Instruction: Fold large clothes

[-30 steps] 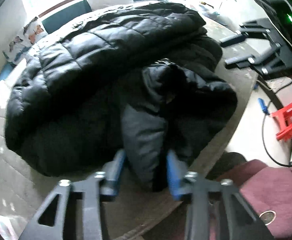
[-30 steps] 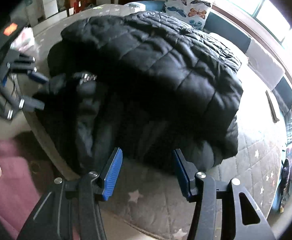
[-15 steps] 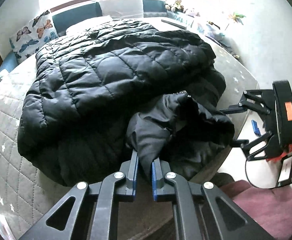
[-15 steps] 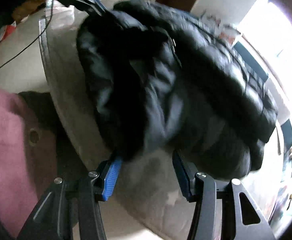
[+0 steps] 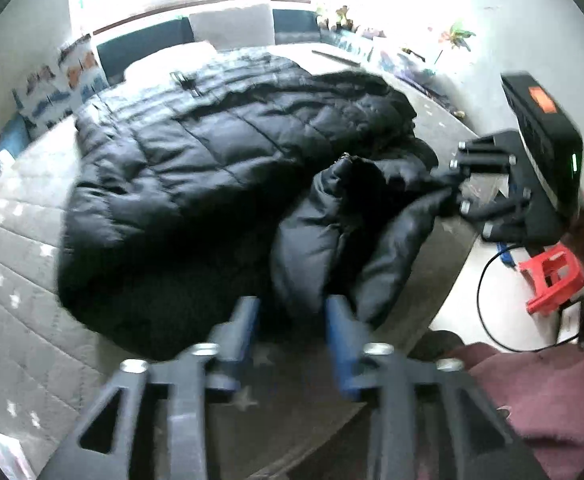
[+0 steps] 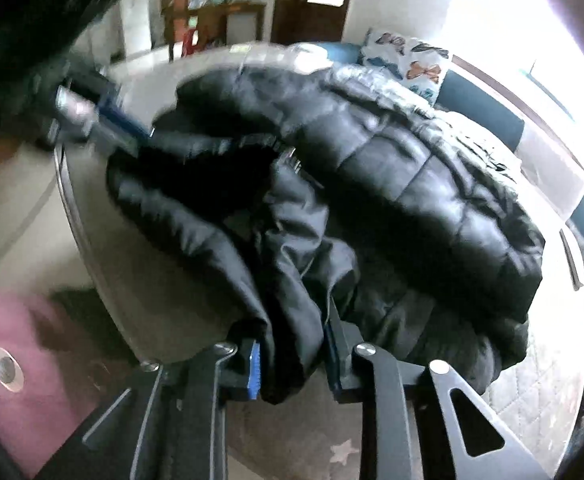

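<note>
A big black quilted puffer jacket (image 5: pixel 196 168) lies spread on the bed, its near edge bunched into folds. My left gripper (image 5: pixel 292 330) hovers at the near edge. Its jaws are opening, and the tip of a dark fold (image 5: pixel 303 264) reaches just between the blue pads (image 5: pixel 248 320) without being pressed. My right gripper (image 6: pixel 292 360) is closing on another fold of the jacket (image 6: pixel 292 288), which fills the gap between its pads. In the left wrist view the right gripper (image 5: pixel 457 188) sits at the jacket's right edge. In the right wrist view the left gripper (image 6: pixel 104 120) is blurred at the far left.
The bed's grey quilted cover with stars (image 5: pixel 20 280) reaches to a rounded edge (image 5: pixel 431 300) near the person's maroon clothing (image 5: pixel 551 392). A butterfly pillow (image 6: pixel 407 60) lies at the head. On the floor are a red stool (image 5: pixel 551 280) and a black cable (image 5: pixel 487 312).
My left gripper has let go of the fold that it pinched and drawn back, open. My right gripper has moved onto the jacket's edge and closed on a fold.
</note>
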The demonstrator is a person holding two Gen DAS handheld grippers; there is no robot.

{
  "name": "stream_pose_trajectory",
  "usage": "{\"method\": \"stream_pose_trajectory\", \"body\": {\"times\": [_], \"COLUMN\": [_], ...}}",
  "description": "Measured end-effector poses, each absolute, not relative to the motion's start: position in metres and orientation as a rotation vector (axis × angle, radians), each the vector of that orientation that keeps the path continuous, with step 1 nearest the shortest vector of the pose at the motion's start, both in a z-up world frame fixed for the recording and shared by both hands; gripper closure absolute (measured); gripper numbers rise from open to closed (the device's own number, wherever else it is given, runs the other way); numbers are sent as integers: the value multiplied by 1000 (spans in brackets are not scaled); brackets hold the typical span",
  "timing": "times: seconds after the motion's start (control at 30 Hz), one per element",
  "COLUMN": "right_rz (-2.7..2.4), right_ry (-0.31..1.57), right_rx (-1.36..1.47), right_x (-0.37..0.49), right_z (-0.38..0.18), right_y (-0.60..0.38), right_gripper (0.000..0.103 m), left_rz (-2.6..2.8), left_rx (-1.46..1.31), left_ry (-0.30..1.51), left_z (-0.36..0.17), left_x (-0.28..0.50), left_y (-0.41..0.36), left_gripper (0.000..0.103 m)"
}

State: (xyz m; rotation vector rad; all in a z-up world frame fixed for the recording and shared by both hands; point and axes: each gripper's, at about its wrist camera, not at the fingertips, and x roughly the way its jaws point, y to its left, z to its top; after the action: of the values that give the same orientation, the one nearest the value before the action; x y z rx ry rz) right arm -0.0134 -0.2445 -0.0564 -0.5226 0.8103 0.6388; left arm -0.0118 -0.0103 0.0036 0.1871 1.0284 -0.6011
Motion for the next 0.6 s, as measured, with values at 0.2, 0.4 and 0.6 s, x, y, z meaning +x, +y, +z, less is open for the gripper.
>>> {"method": "stream_pose_trajectory", "body": {"times": [0.2, 0.4, 0.6], "right_rz": [635, 621, 607], "right_ry": [760, 734, 706], "right_rx": [-370, -288, -269], "right_x": [8, 32, 33], "right_z": [-15, 1, 11], "right_y": [-248, -243, -246], "right_gripper": [77, 78, 79], "left_rz": [-548, -459, -343], "left_rx": [193, 314, 479], "left_ry": [933, 896, 771], "left_z": [9, -18, -35], "left_x": [-31, -38, -40], "left_y": [24, 27, 8], "left_gripper": [26, 26, 25]}}
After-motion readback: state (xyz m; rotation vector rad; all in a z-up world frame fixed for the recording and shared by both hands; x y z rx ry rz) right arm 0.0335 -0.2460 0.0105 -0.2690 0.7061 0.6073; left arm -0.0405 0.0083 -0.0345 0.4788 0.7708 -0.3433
